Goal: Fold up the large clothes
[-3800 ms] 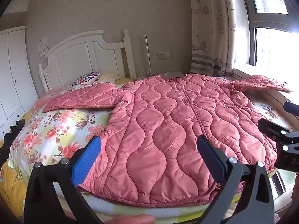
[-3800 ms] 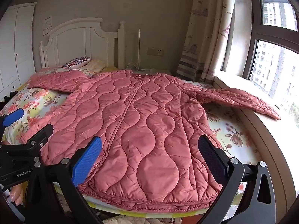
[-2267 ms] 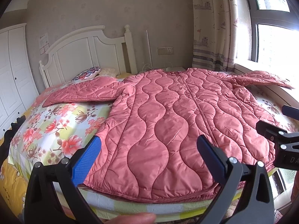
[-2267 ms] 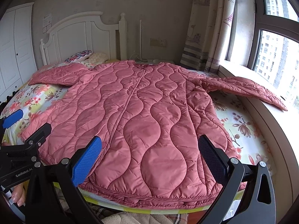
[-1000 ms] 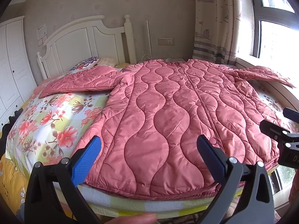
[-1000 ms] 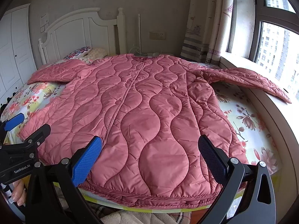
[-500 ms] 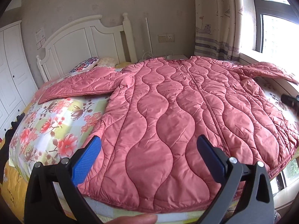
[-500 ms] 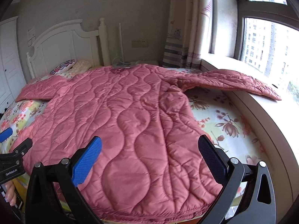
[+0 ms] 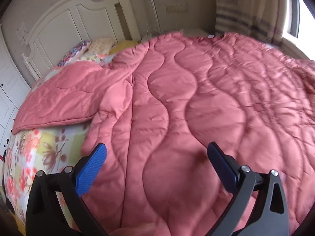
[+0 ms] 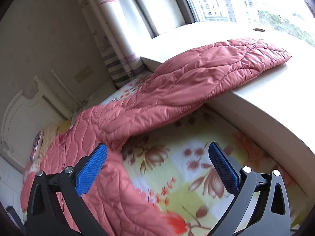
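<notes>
My left gripper (image 9: pixel 156 157) and right gripper (image 10: pixel 157 158), both spread wide and empty, hover over the pink quilted padded coat (image 9: pixel 196 102) lying flat across the floral-sheeted bed (image 10: pixel 177 169), one sleeve (image 10: pixel 216 66) draped onto the white windowsill (image 10: pixel 265 98).

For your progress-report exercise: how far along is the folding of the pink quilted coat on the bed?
Done: the pink quilted coat lies spread flat on the floral bedsheet, no fold made. In hand: nothing; the left gripper hangs open over the coat's body, and the right gripper is open, pointing toward the sleeve draped onto the white window ledge. Left: both sleeves and every body fold.
</notes>
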Demonstrator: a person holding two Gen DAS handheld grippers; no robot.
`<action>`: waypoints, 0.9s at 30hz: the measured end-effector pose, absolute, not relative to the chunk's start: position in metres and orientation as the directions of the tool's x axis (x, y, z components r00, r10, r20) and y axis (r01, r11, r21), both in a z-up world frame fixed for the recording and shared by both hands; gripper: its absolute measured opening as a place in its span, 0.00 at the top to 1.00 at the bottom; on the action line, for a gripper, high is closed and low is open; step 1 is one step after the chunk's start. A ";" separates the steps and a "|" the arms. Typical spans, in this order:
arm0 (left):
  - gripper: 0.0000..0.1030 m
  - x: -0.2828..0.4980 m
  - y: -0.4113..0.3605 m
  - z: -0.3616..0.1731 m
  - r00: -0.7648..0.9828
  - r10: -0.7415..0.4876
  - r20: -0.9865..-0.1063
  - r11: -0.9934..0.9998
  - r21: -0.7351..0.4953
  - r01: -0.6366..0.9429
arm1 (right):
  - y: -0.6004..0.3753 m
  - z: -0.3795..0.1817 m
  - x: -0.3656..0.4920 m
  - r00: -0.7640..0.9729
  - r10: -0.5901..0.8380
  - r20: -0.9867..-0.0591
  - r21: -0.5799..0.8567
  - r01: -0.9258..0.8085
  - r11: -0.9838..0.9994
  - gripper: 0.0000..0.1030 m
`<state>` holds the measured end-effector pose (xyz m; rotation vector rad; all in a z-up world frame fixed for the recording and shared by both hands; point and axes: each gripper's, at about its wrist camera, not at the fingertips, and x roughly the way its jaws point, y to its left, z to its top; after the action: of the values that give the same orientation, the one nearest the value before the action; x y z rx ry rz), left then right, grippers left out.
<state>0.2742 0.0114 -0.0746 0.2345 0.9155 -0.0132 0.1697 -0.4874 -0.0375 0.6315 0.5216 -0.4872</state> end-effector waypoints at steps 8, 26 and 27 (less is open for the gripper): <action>0.02 0.293 0.035 -0.092 0.591 -0.068 -0.804 0.993 0.001 0.116 | -0.532 -0.054 0.208 0.635 -0.427 -0.644 0.397 0.754 0.524 0.24; 0.02 0.287 0.032 -0.091 0.592 -0.059 -0.804 0.993 0.012 0.115 | -0.230 -0.047 0.339 0.833 -0.425 -0.353 -0.728 0.040 0.684 0.52; 0.02 0.287 0.032 -0.091 0.592 -0.059 -0.804 0.993 0.012 0.115 | -0.217 -0.069 0.340 0.811 -0.409 -0.419 -0.741 -0.045 0.670 0.47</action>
<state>0.2867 0.0316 -0.0907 0.0654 0.9325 -0.1015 0.3403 -0.2171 -0.0694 -0.8219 0.6055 -0.2202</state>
